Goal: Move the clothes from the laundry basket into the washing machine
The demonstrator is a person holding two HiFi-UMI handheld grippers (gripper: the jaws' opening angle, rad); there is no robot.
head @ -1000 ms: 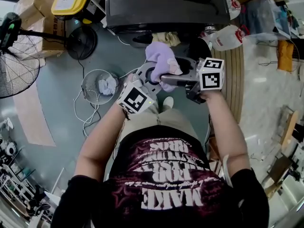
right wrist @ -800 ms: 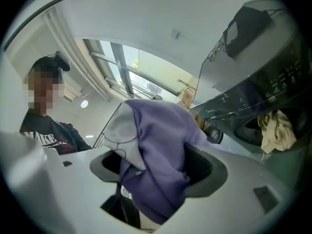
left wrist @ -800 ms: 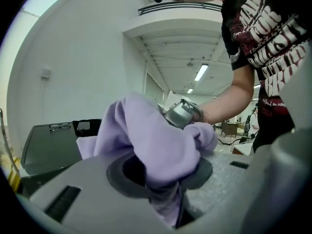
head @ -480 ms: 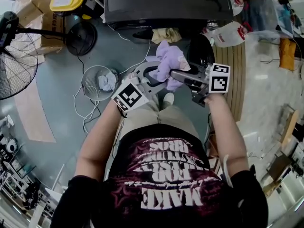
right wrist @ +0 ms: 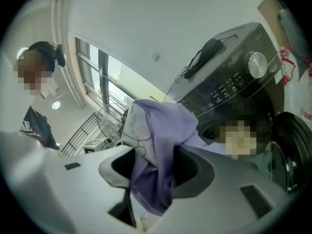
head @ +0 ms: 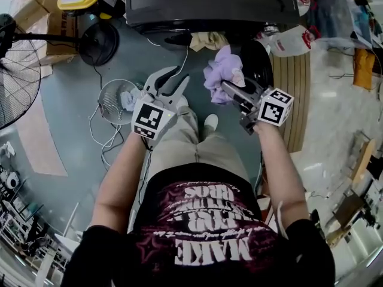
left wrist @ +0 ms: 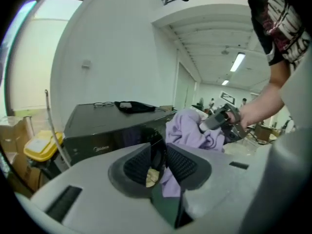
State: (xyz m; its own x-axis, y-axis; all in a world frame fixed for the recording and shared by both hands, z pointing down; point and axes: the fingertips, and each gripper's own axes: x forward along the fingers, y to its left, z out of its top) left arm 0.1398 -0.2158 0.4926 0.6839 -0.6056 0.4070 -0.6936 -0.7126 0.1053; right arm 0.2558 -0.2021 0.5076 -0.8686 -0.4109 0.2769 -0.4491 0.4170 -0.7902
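The laundry basket (head: 108,97) sat on the floor (head: 72,142) at left, a pale cloth (head: 129,101) inside. The empty left claw (head: 169,81) had just been narrowing, jaws apart. The right claw (head: 228,87) had just been closing and gripped the lilac garment (head: 222,64) before the open door (head: 260,61) of the washing machine (head: 209,8).

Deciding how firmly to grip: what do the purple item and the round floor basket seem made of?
Purple garment: soft, matte cloth, perhaps a thin knit; it bunches and hangs limp in folds. Basket: seemingly thin metal wire mesh, pale grey; the floor shows through its grid, though coated plastic is possible.
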